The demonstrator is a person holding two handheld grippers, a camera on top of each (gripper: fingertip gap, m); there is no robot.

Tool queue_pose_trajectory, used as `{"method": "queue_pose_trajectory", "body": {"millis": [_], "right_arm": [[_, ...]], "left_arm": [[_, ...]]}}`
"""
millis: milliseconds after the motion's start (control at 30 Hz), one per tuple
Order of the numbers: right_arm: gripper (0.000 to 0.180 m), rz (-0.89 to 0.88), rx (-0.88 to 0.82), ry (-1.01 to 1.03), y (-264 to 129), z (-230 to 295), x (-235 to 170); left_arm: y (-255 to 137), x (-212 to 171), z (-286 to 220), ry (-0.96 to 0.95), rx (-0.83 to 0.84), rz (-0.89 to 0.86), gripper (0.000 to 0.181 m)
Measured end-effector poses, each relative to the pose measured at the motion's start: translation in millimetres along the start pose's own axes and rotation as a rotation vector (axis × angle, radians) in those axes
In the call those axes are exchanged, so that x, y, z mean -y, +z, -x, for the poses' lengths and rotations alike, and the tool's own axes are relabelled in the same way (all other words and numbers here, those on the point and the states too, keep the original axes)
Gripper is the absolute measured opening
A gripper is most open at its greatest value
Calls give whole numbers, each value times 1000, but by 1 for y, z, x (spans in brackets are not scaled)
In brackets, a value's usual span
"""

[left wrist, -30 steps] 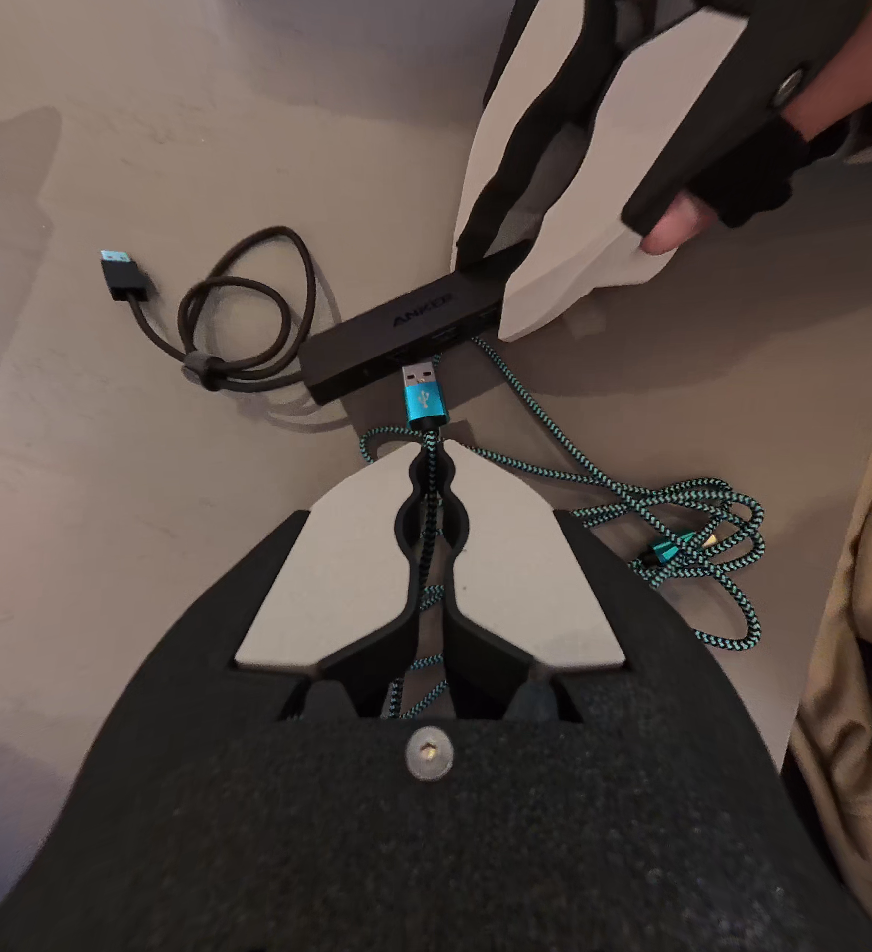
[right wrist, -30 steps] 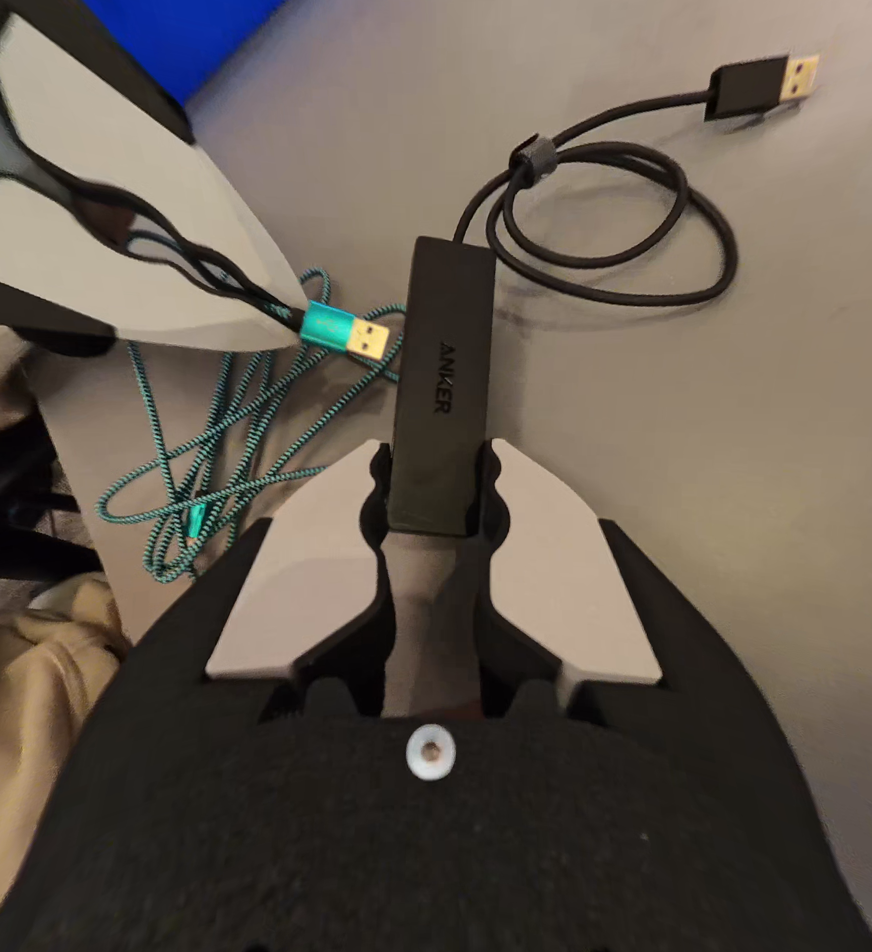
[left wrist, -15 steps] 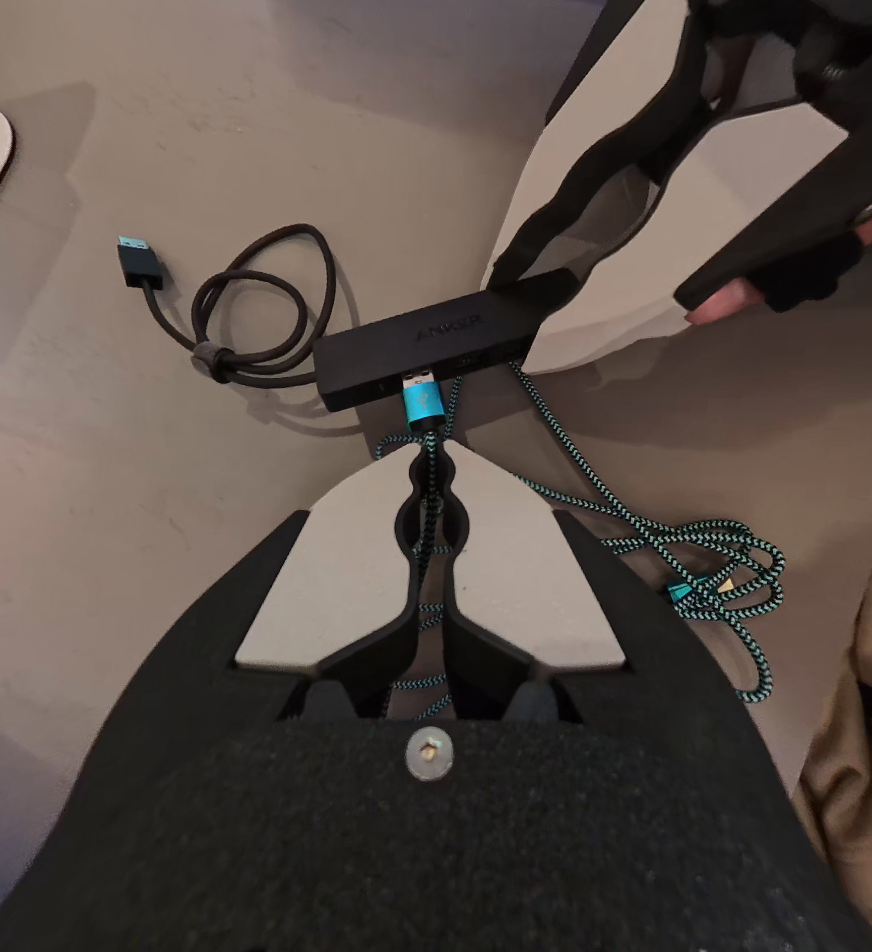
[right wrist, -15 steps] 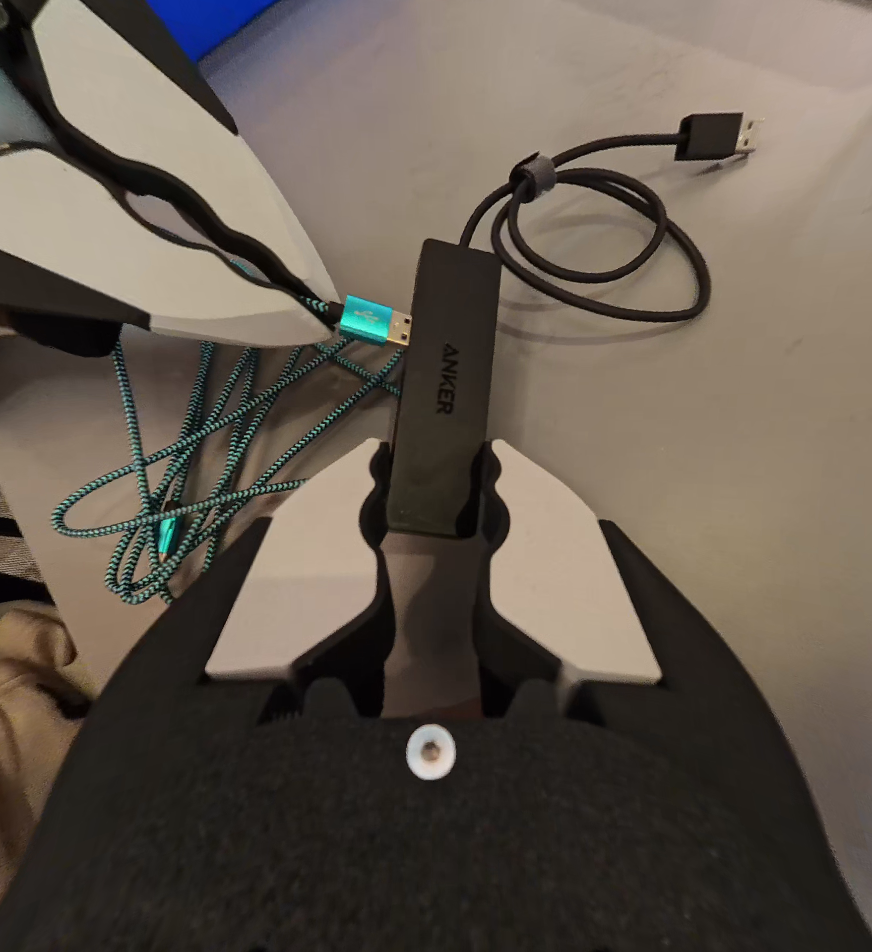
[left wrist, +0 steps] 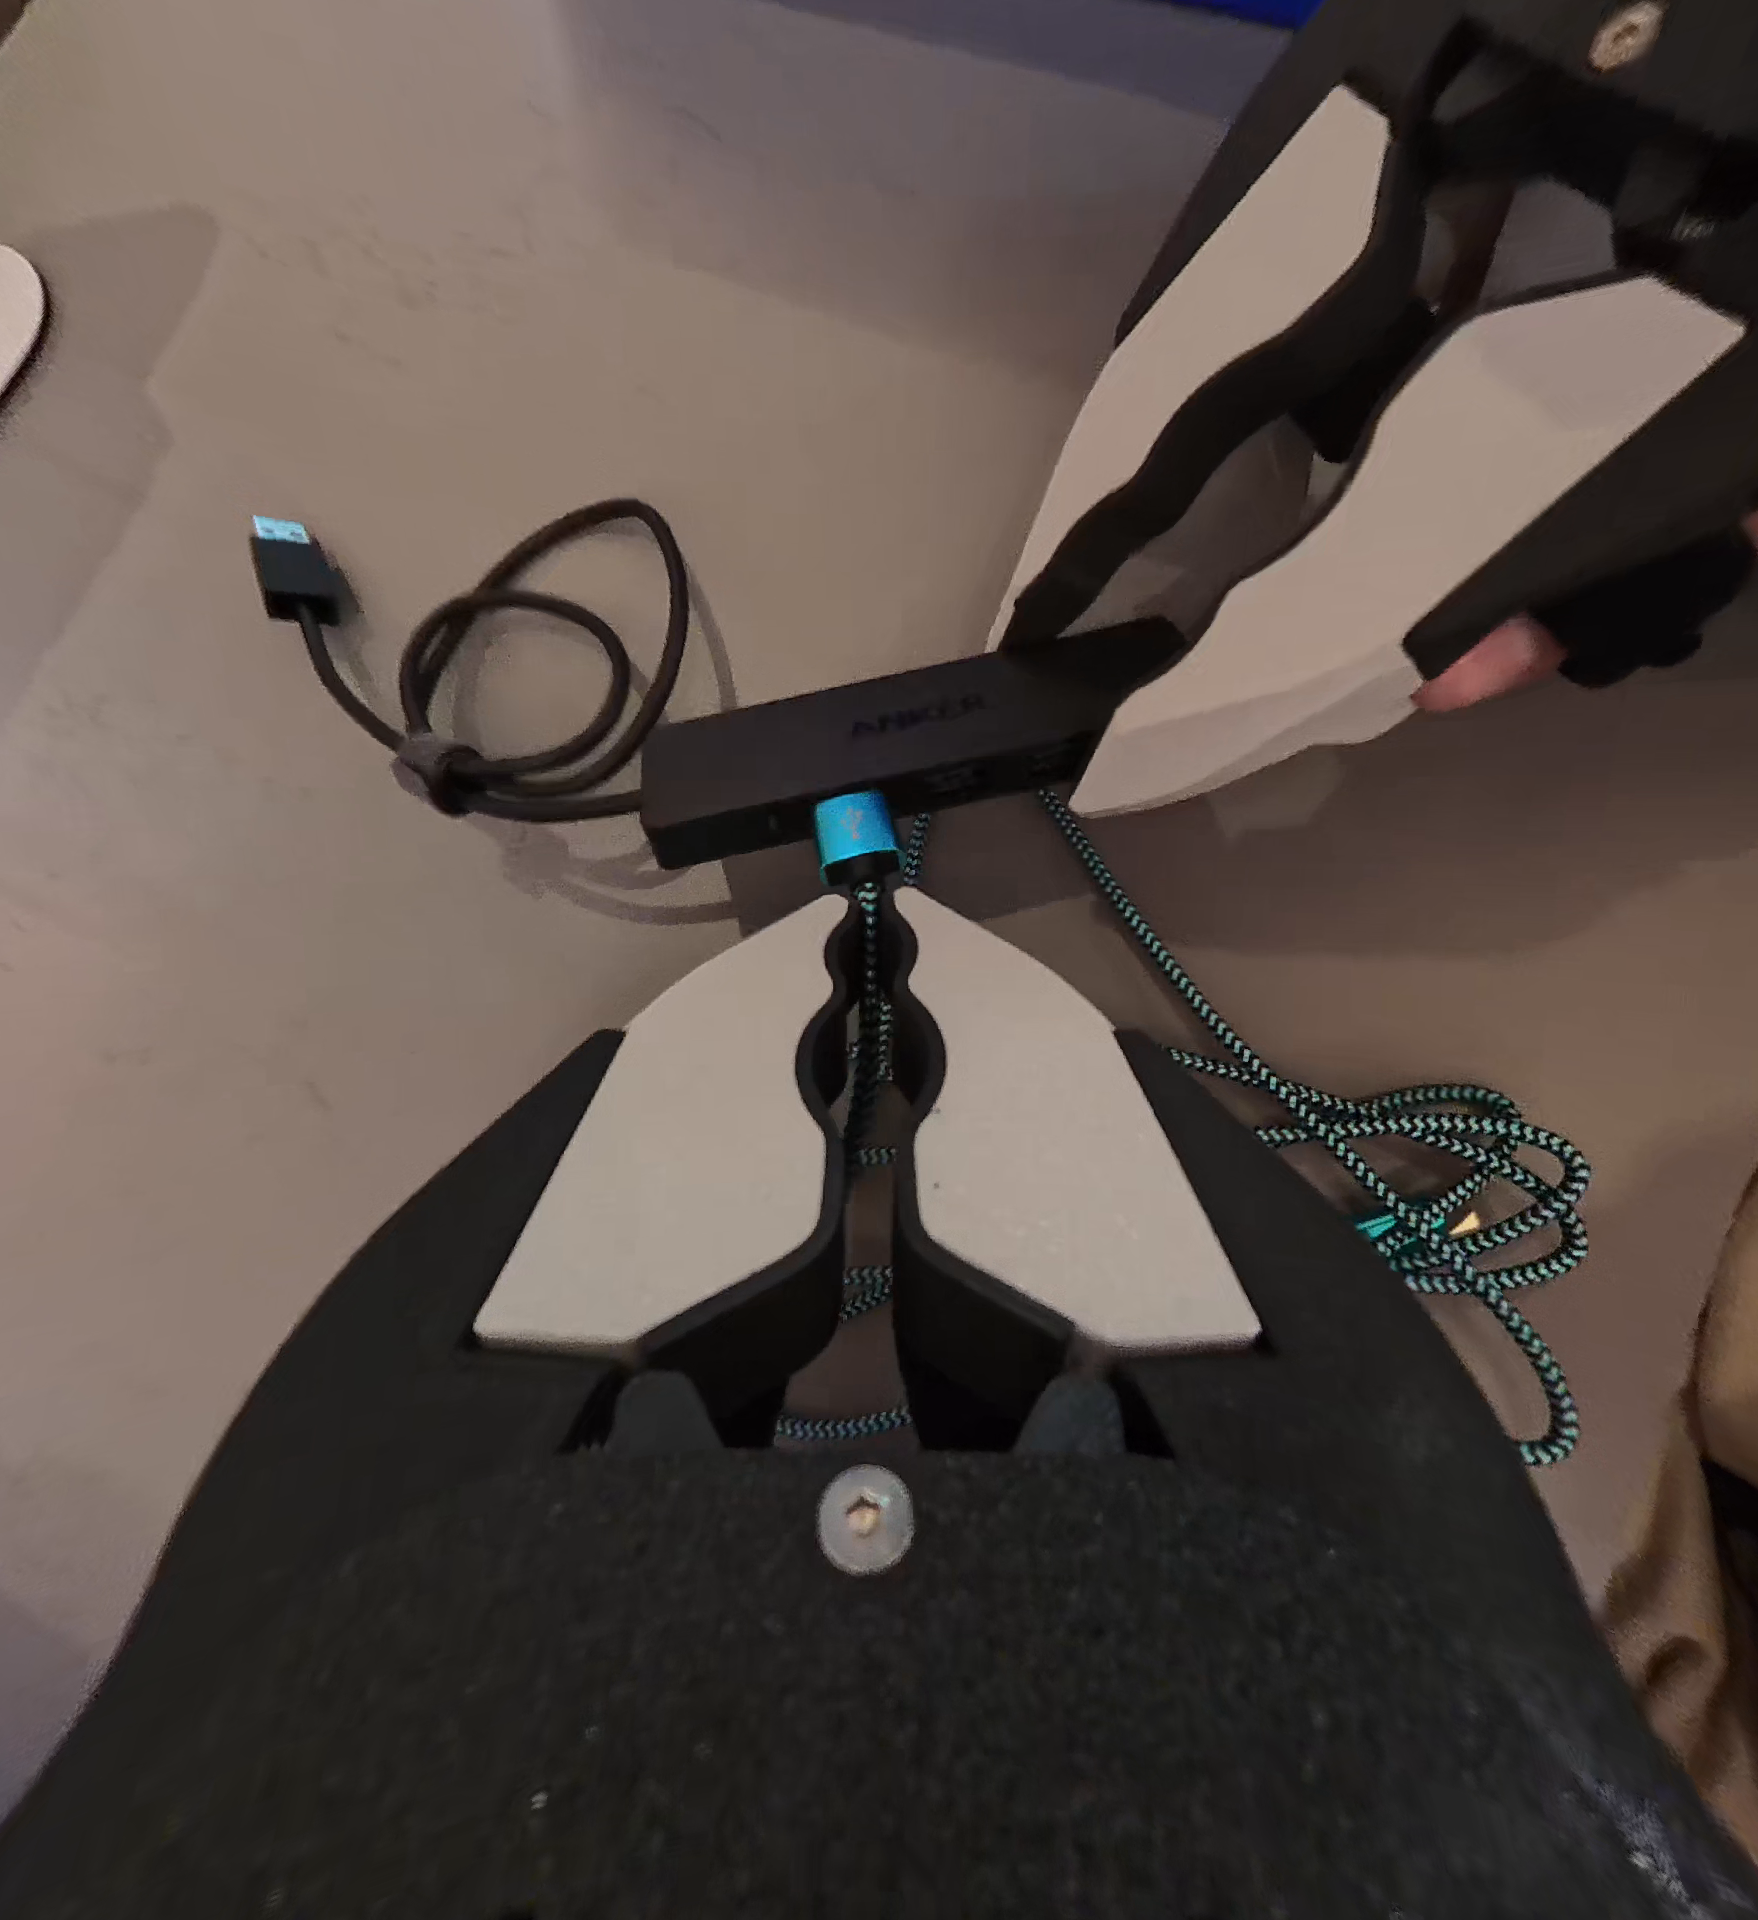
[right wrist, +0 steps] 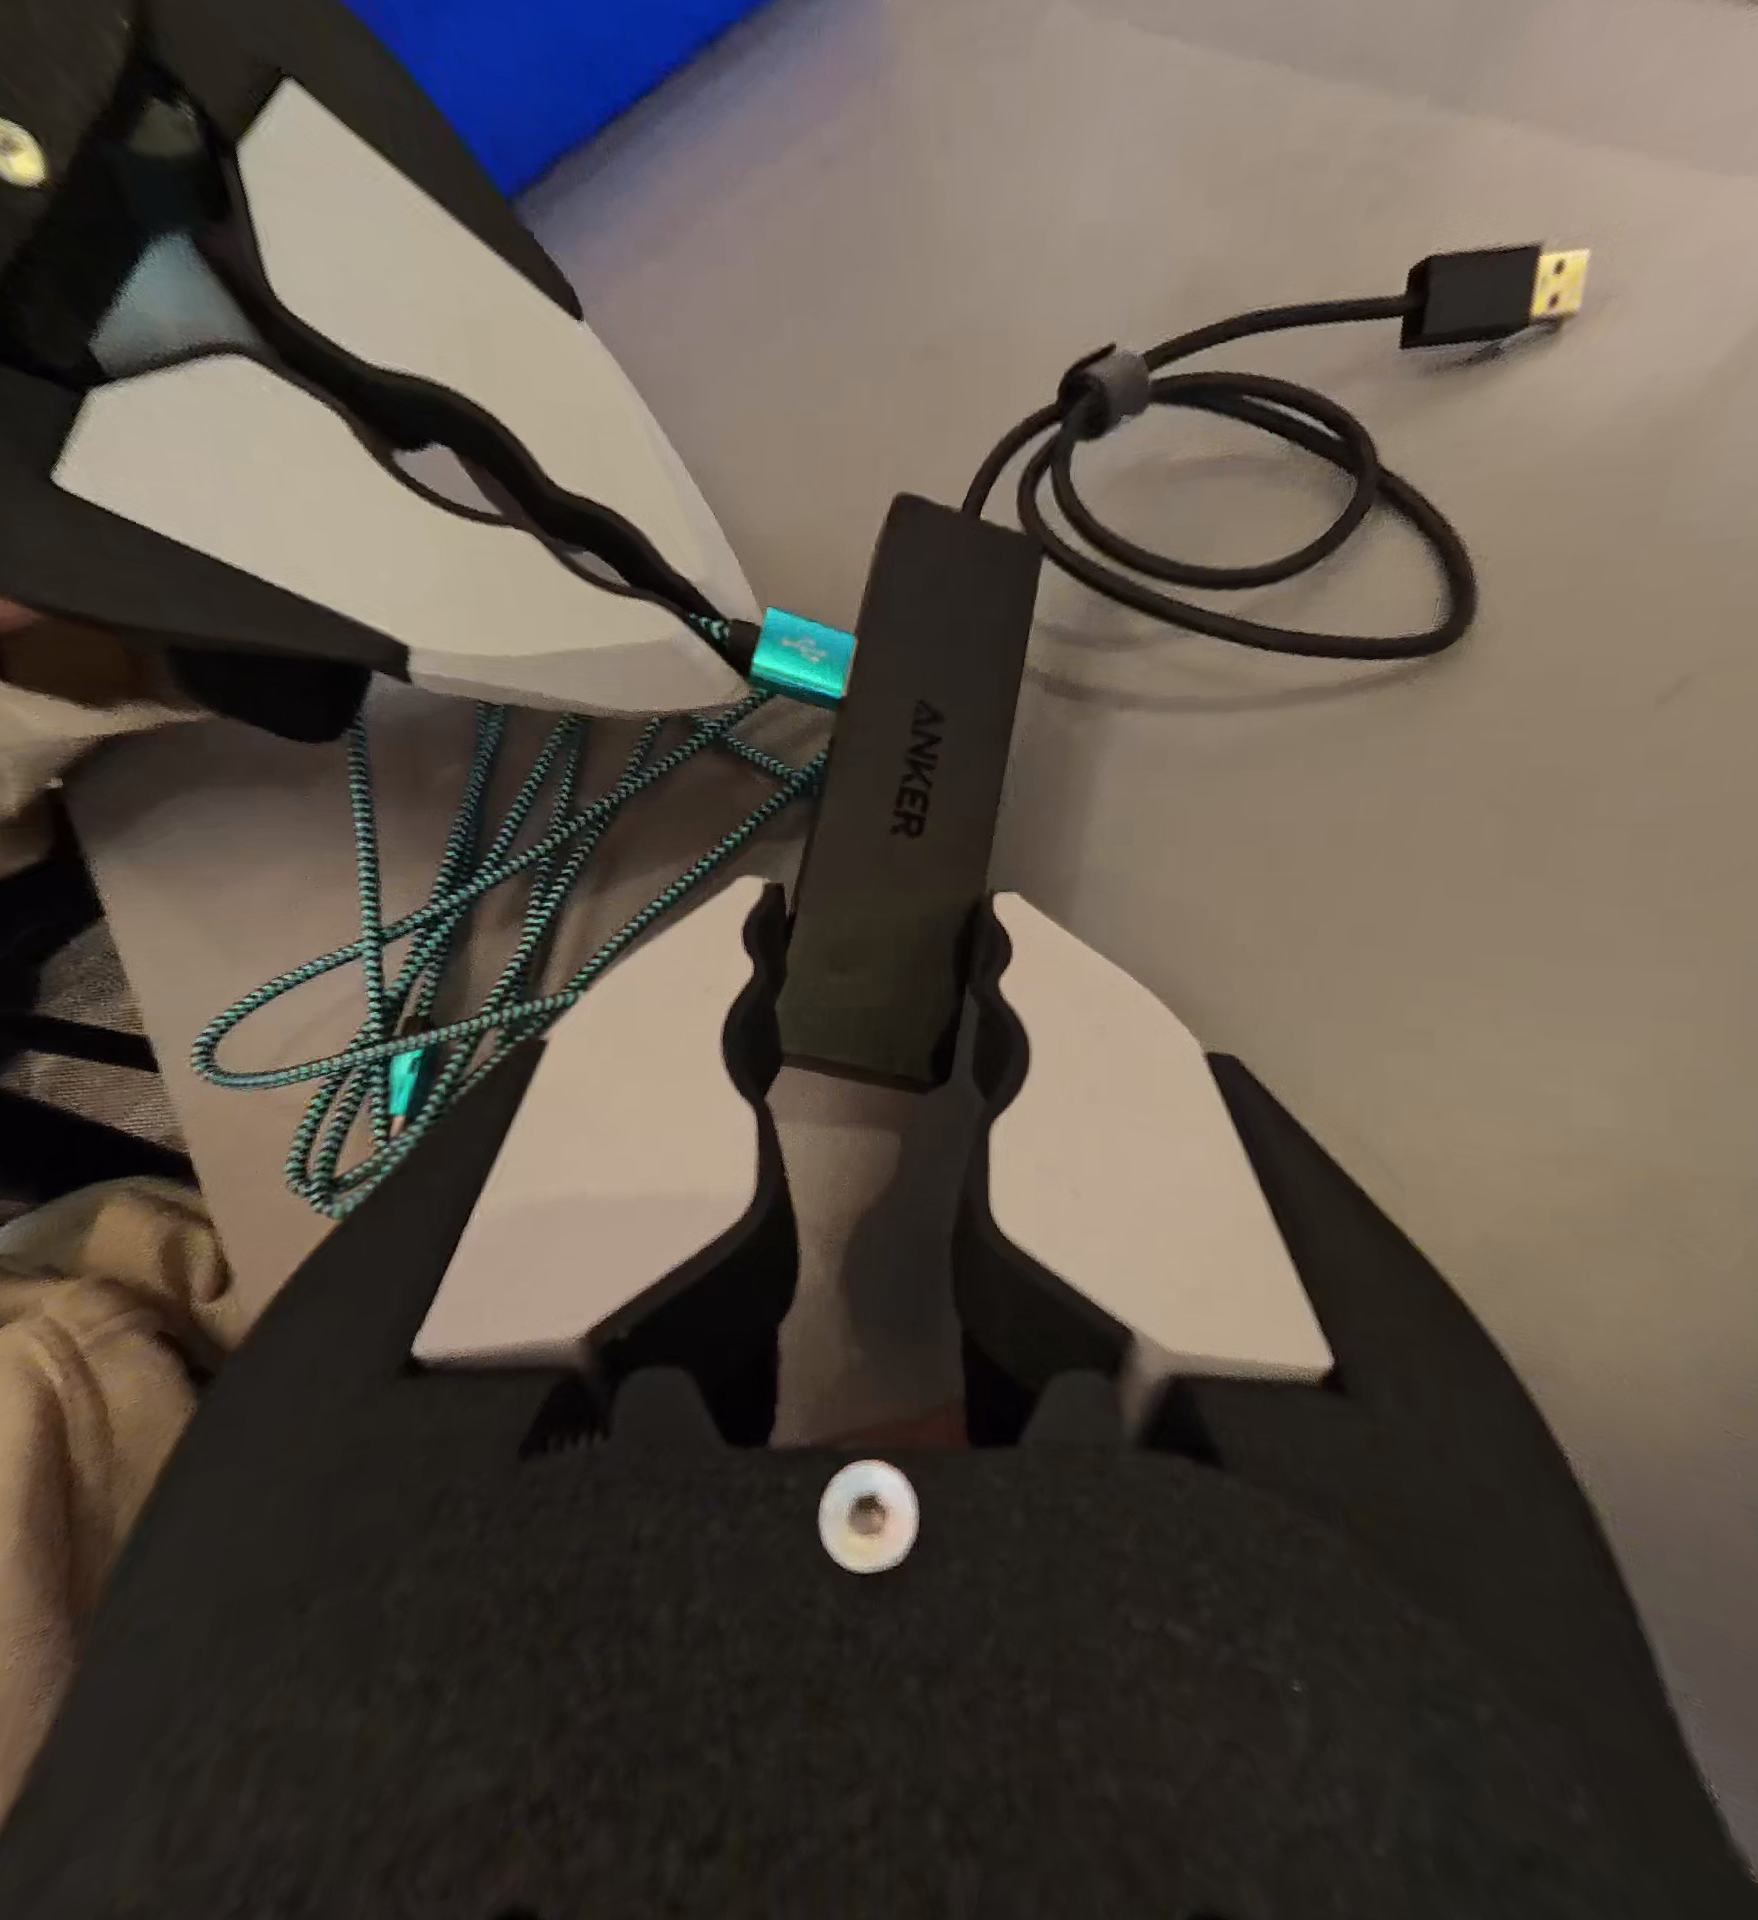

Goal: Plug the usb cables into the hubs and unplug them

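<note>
Gripping braided teal cable point(left wrist: 870, 997); flat matte hub point(right wrist: 916, 769) clamped.

Left gripper point(left wrist: 870, 914) fingers pinched nearly together; right gripper point(right wrist: 880, 935) fingers clamped (gloved hand point(left wrist: 1623, 623) behind).

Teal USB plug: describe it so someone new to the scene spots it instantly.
Start at the black hub lying on the grey table, its near end clamped by the right gripper. On its long side sits the teal USB plug, its metal tip hidden in a port, with the left gripper pinching its braided cable just behind. The hub's own plug is black and lies loose.
</note>
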State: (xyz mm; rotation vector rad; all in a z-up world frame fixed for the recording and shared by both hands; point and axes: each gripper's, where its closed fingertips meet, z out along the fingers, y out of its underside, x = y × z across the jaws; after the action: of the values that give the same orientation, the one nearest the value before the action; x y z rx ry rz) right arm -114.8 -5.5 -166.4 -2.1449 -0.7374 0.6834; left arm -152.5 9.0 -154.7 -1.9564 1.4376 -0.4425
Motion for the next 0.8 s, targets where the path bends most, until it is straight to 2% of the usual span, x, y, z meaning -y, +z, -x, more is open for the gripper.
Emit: {"method": "queue_pose_trajectory", "body": {"millis": [800], "right_arm": [[34,-17,-36,-2,-3,-7,3]], "left_arm": [[10,-9,-2,9,-7,40,2]]}}
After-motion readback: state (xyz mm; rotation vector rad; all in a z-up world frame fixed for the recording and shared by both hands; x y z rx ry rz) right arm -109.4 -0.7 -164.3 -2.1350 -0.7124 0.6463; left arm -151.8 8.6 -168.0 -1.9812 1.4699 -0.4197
